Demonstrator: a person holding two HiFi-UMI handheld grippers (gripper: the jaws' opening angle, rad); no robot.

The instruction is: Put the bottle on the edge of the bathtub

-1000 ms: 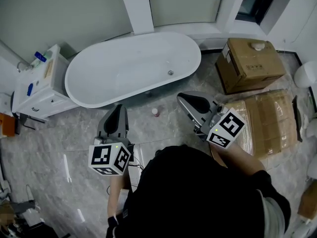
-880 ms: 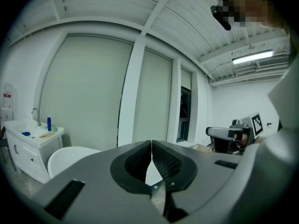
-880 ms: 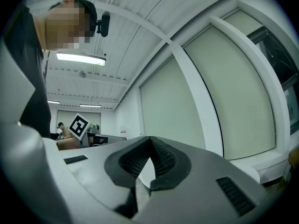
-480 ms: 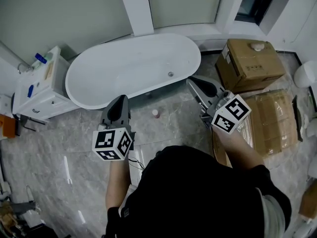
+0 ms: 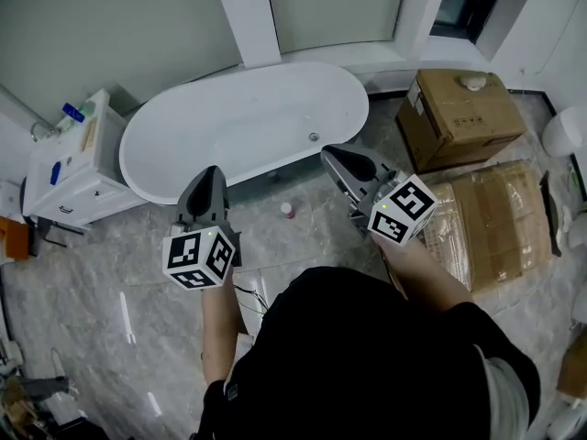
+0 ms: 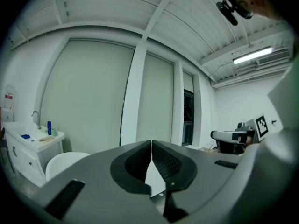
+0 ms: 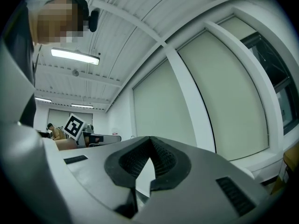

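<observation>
Both pairs of jaws are clenched on nothing as the left gripper (image 5: 210,170) and right gripper (image 5: 328,152) hover, and the little bottle (image 5: 288,209) stands on the floor (image 5: 83,273) by the bathtub (image 5: 363,108)'s near side: likely light, rigid, tippy, so pinch mid-body.

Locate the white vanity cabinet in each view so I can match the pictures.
Head view: white vanity cabinet at the left edge, beside the bathtub's left end.
Left gripper view: lower left, by the wall.
Right gripper view: not in it.
Shared landmark: the white window pillar, also upright at centre-left and slanting through centre.
</observation>
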